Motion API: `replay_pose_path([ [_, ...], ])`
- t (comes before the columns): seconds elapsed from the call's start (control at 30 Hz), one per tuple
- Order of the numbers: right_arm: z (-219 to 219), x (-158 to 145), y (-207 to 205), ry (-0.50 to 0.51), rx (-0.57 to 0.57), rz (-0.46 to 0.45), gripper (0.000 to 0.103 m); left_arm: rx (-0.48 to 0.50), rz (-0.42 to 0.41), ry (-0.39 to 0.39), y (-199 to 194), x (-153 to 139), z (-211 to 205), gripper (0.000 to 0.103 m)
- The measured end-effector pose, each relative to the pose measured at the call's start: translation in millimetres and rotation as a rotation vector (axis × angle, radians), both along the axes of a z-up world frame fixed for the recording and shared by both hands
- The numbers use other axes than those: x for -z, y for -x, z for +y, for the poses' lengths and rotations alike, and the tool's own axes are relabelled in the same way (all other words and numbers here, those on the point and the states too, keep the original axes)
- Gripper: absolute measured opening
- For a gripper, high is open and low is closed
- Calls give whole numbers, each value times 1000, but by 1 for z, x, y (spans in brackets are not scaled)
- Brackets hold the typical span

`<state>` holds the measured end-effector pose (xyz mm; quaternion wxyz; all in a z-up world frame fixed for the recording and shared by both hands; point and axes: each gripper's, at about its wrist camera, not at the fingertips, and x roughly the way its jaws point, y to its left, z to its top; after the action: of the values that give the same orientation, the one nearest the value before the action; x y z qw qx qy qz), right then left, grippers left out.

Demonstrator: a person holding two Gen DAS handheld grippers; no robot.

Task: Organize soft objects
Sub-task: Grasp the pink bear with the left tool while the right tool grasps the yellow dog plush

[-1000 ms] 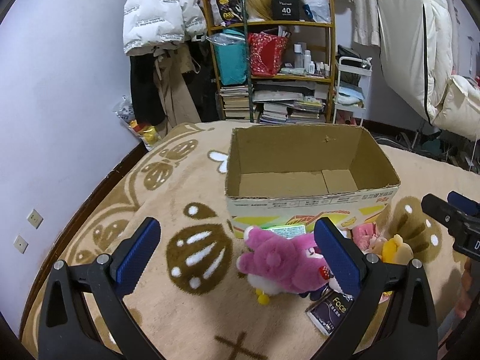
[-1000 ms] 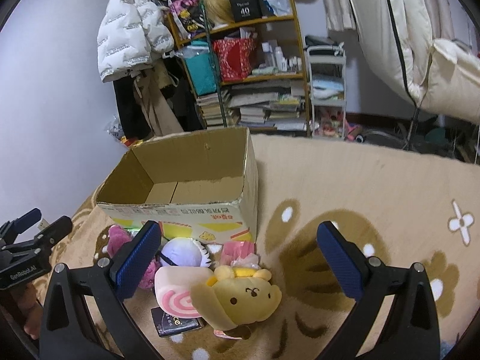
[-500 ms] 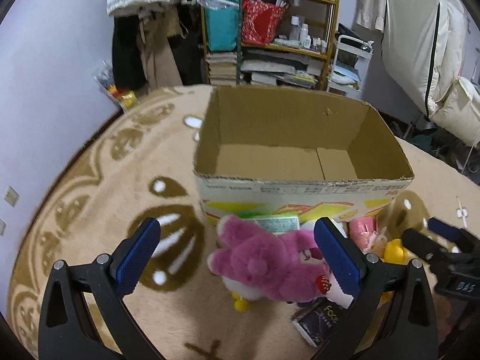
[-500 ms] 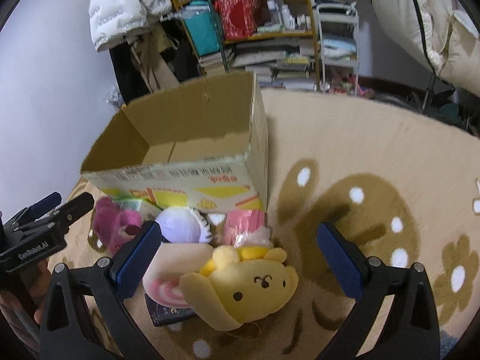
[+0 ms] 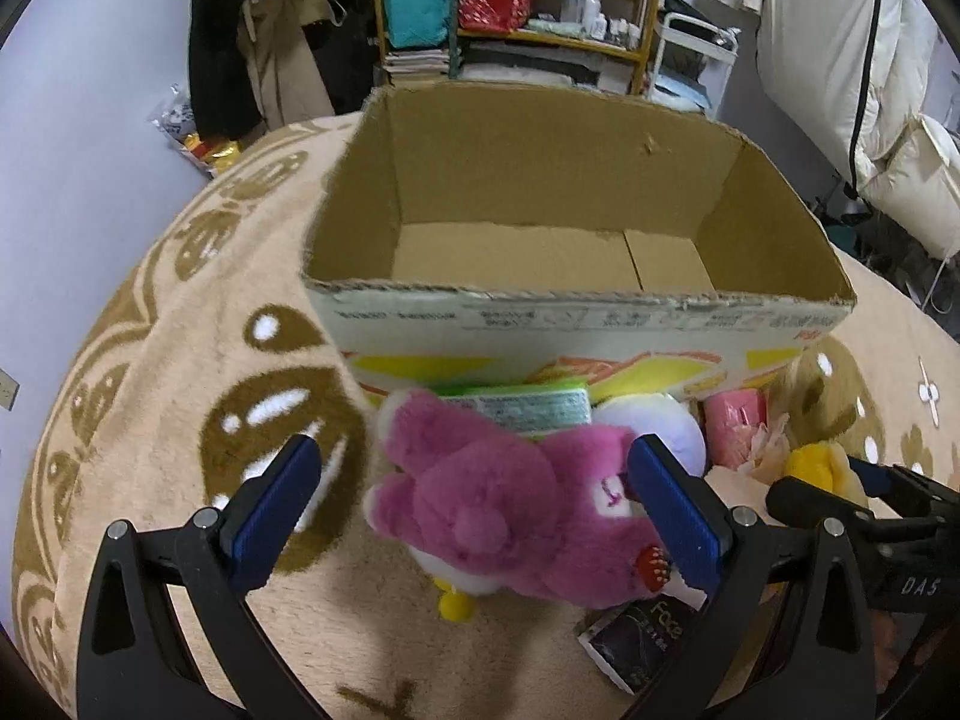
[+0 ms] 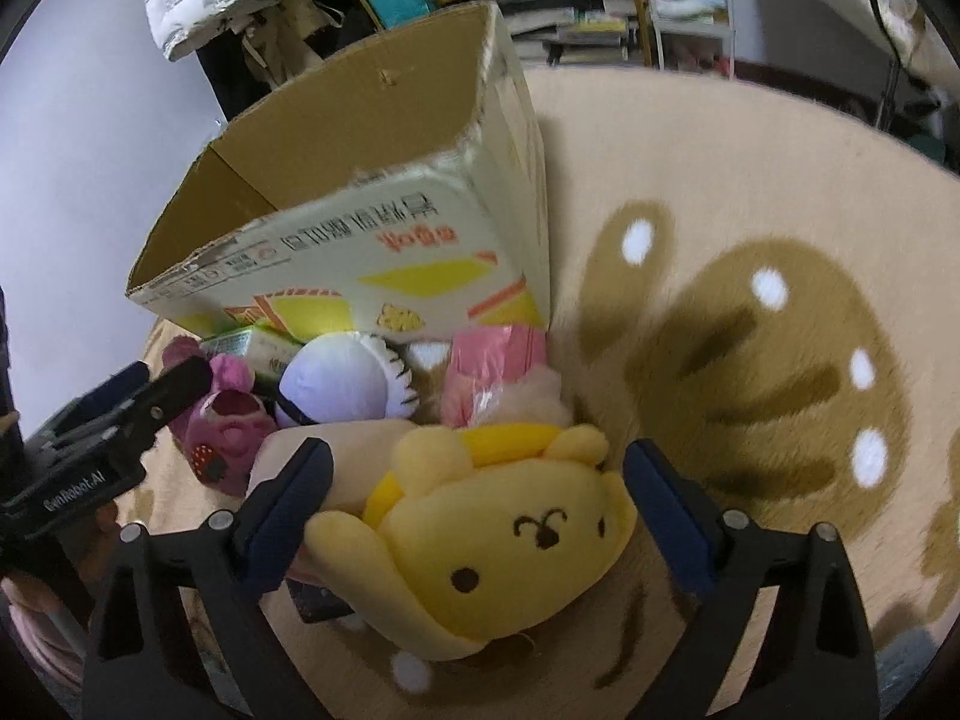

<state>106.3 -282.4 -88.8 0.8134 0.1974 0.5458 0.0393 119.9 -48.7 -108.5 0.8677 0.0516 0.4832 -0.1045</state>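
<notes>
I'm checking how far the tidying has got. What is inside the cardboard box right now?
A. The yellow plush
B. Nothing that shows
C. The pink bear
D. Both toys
B: the box shows only bare cardboard floor, while the pink bear and yellow plush lie on the rug in front of it, each between the open jaws of a gripper.
</notes>
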Motion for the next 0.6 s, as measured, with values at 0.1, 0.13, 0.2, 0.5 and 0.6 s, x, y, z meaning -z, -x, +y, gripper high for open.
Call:
replay_pose_path([
  [0.1, -5, 4, 1, -42, 14, 16, 93, 20, 10, -15, 1, 5, -6, 101],
  [0.13, -6, 5, 1, -41, 15, 17, 91, 23, 9, -20, 1, 6, -7, 101],
  [0.2, -6, 6, 1, -45, 16, 21, 89, 29, 16, -18, 1, 7, -9, 101],
  [0.5, -5, 3, -2, -39, 12, 25, 81, 29, 70, -10, 2, 14, -10, 101],
  [0.6, -6, 4, -2, -38, 15, 28, 81, 25, 79, -10, 2, 14, -9, 101],
])
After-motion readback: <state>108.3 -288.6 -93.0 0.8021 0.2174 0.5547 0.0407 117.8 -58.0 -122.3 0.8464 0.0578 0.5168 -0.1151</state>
